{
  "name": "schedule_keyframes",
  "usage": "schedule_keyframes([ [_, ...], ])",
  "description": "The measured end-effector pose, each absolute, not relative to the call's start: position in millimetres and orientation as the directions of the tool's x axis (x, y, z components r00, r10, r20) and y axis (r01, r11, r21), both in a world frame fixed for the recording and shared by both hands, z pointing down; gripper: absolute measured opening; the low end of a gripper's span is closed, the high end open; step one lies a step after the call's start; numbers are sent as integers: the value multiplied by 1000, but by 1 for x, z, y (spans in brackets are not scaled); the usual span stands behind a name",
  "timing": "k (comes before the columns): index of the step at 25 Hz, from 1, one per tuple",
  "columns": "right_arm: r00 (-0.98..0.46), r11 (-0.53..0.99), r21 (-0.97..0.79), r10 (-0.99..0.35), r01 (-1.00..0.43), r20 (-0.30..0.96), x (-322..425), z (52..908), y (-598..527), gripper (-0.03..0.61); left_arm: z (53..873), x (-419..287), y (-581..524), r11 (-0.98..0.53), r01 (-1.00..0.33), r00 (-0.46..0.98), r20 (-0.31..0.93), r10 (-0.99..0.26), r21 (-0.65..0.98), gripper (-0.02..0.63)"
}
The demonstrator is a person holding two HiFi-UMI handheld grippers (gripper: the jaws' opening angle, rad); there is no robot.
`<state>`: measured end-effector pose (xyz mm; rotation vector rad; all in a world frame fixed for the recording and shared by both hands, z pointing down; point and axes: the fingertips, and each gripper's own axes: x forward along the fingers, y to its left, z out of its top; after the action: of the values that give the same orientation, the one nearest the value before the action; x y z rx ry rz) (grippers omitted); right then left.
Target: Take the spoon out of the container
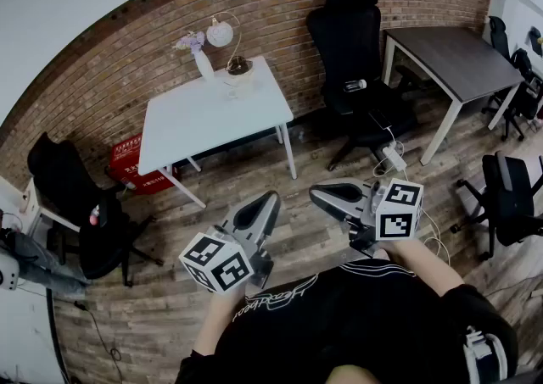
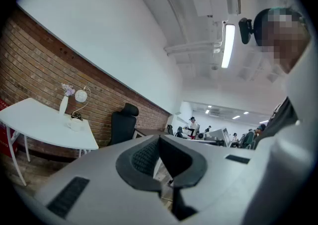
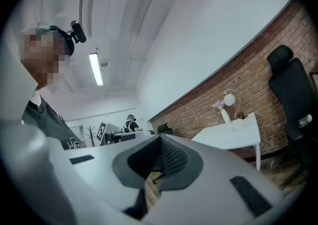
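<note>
Left gripper (image 1: 266,203) and right gripper (image 1: 321,197) are being held with fingers together, nothing clamped. What's probably the container (image 1: 237,68) is sitting on the white table (image 1: 195,124), well ahead of the fingertips. No spoon can be made out. If it's being reached for with the jaws shut, it's likely getting shoved toward the vase (image 1: 204,64) nearby.

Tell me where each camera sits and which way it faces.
Head view: on the person's head, looking steeply down at the floor; both arms, left gripper, right gripper show.
Left gripper view: on that gripper, level along its shut jaws; person's shoulder at right.
Right gripper view: likewise along shut jaws; person at left.
All share the white table by the brick wall.
</note>
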<state>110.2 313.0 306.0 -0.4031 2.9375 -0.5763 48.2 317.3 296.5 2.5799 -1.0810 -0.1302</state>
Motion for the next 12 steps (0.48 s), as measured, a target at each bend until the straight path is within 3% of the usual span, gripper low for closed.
schedule_keyframes([
  [12,-957,897,-369,-285,-245,-55,118,306,310,-3,294,54,315,-659,-668,709,28,-704,346,5],
])
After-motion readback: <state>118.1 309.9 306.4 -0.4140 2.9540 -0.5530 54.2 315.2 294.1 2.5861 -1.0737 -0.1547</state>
